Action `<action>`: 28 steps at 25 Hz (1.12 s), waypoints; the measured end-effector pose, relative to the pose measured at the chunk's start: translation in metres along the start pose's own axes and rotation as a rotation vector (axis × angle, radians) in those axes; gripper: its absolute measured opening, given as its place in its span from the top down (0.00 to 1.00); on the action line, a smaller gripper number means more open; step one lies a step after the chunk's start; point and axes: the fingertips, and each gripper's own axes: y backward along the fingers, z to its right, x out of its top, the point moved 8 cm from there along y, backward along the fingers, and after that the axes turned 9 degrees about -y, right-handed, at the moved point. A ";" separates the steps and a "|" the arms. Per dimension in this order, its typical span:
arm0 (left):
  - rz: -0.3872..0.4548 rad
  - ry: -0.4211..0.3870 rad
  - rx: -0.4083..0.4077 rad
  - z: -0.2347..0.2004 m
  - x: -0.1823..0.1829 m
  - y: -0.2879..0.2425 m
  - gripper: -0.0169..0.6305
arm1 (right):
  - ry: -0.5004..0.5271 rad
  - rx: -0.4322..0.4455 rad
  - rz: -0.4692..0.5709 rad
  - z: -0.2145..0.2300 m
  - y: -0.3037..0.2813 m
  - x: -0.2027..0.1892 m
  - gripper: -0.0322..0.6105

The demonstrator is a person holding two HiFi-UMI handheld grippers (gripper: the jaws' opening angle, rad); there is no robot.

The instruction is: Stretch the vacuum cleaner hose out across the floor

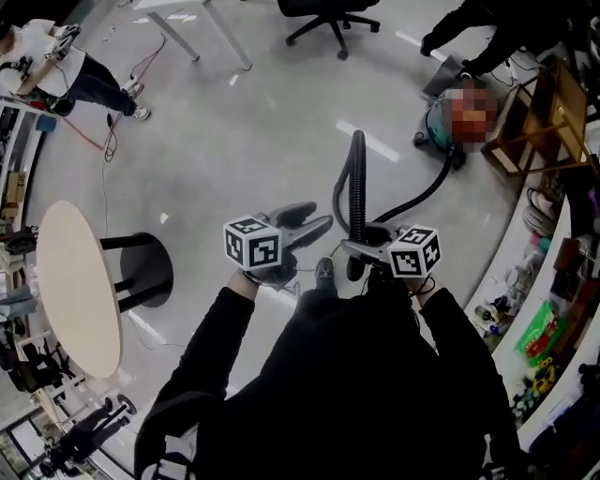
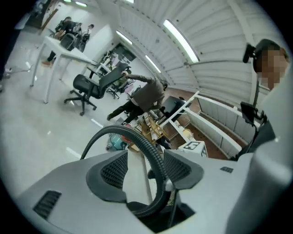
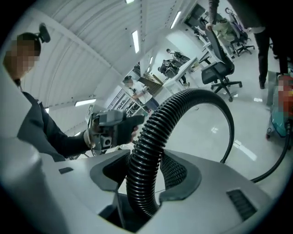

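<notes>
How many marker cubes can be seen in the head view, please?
2. One cube sits on the left gripper, left of centre; the other cube sits on the right gripper, which grips the hose. None appears hidden.

- Black ribbed vacuum hose [image 1: 356, 178]: near end hidden behind the right tongs [image 1: 354, 247], head view.
- Black swivel office chair [image 1: 330, 21]: seat cut off by the top edge.
- Teal vacuum cleaner body [image 1: 433, 127]: largely covered; outline unclear.
- Coloured items on the right-hand shelves [image 1: 539, 333]: too small to identify.
</notes>
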 end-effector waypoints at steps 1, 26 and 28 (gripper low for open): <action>-0.004 0.022 -0.002 -0.006 0.001 0.008 0.60 | 0.011 -0.012 -0.019 -0.013 -0.011 -0.010 0.62; -0.755 -1.618 0.089 0.228 -0.176 0.058 0.45 | 0.305 0.130 -0.151 -0.154 0.094 -0.269 0.62; -0.740 -1.615 0.004 0.242 -0.200 0.048 0.45 | 0.307 0.152 -0.166 -0.159 0.104 -0.293 0.62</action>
